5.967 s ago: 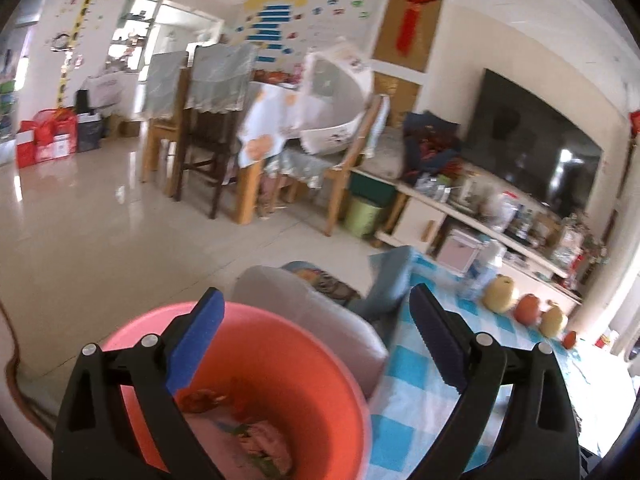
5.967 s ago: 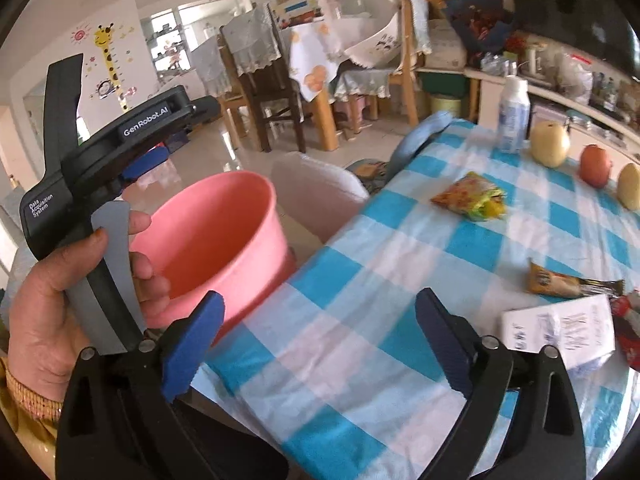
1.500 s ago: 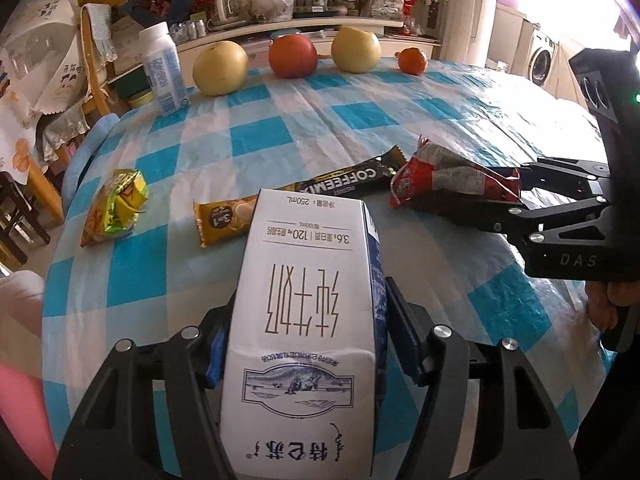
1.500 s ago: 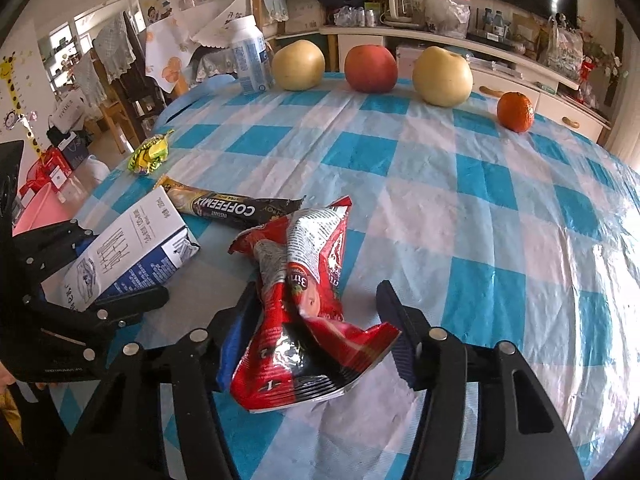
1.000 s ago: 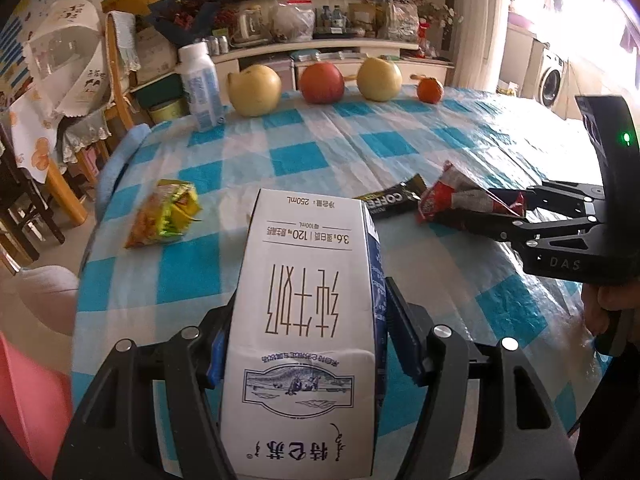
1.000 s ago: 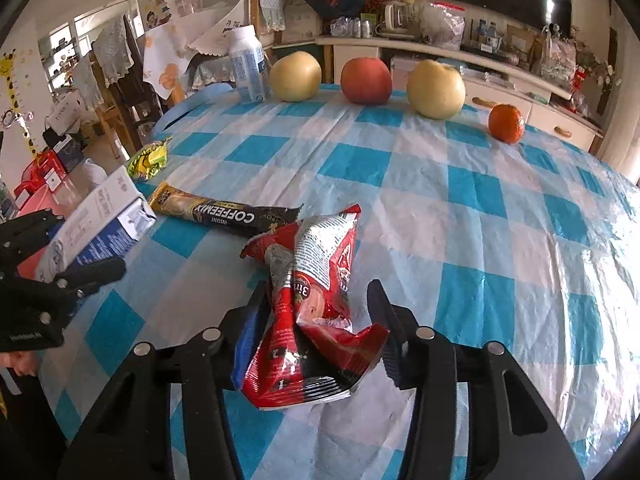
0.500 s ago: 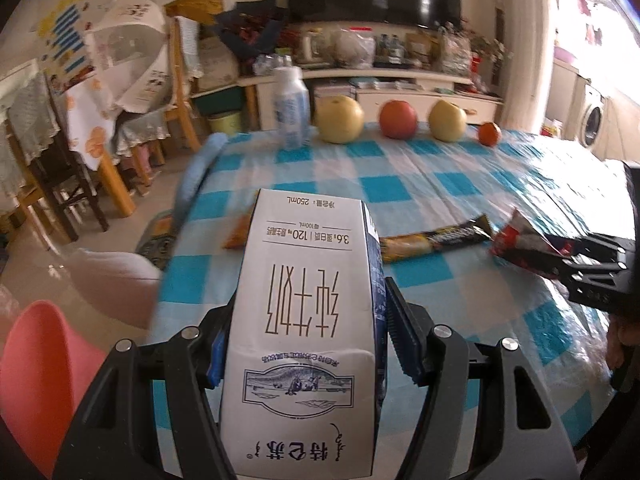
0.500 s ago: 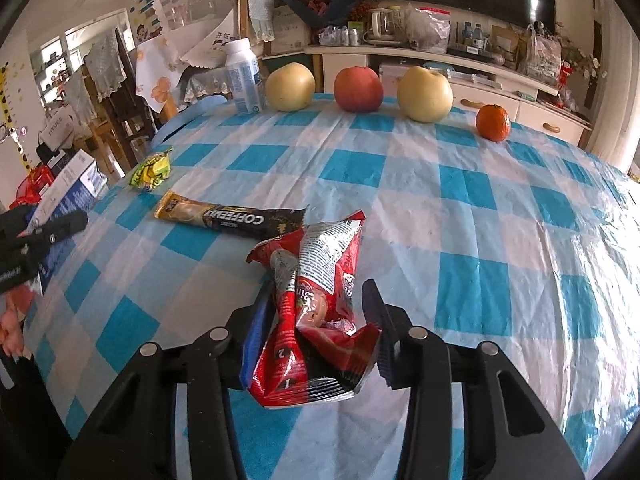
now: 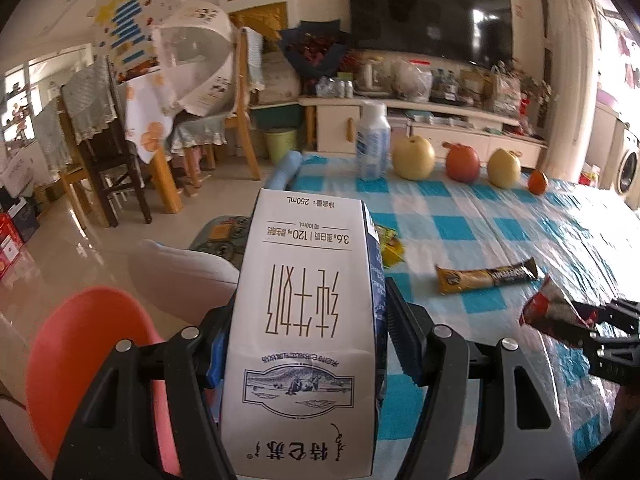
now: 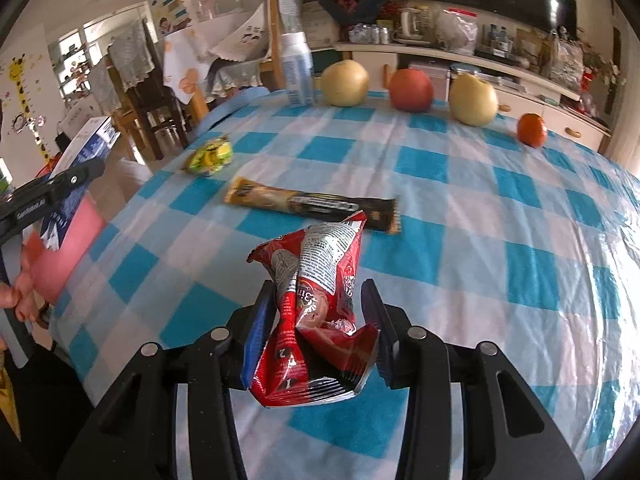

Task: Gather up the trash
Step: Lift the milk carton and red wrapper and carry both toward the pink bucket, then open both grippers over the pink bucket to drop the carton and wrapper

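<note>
The milk carton (image 9: 304,344) fills the centre of the left wrist view, pinched between the jaws of the left gripper (image 9: 308,344). It hangs past the table's edge, with the pink bin (image 9: 80,360) at lower left, so the drop looks near. In the right wrist view the red snack bag (image 10: 316,312) sits low in the centre, squeezed by the right gripper (image 10: 316,332) above the checked tablecloth (image 10: 520,240). Two pieces remain on the cloth: the coffee sachet (image 10: 312,204) just beyond and the yellow wrapper (image 10: 210,156) further left. Fruit lines the far edge, well apart; the middle offers open room.
</note>
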`<state>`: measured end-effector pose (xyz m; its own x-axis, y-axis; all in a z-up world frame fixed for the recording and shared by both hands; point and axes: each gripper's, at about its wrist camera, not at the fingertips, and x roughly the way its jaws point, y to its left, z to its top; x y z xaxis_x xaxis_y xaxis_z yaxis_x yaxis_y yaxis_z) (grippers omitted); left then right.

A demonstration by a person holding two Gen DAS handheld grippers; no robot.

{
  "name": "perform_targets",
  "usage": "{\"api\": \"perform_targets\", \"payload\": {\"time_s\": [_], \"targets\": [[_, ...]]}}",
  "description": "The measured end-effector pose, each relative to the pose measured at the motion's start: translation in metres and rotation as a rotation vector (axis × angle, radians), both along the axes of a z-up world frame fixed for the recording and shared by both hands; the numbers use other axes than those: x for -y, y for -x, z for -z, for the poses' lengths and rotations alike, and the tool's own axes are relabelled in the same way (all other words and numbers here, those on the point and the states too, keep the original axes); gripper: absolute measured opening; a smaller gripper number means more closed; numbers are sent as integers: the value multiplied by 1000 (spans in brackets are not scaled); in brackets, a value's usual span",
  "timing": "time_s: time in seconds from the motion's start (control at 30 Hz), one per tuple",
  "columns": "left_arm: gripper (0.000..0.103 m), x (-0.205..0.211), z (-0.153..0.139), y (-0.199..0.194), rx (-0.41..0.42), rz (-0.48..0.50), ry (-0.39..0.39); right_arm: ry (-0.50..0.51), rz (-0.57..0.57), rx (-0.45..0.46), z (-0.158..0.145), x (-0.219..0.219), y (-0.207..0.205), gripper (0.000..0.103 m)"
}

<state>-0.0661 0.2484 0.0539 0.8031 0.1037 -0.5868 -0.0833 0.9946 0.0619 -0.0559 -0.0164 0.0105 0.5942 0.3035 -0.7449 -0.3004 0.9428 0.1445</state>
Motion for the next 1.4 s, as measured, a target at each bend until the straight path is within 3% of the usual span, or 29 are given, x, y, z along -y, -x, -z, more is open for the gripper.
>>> {"api": "perform_targets", "payload": {"time_s": [0.77,1.4], "targets": [[66,-90,-21,29,92,-228,107,10,-183,33,-33,-102,21,44],[66,-193,-15,62,101,-512,186,50,-423,71,-56,-223,35,44]]}}
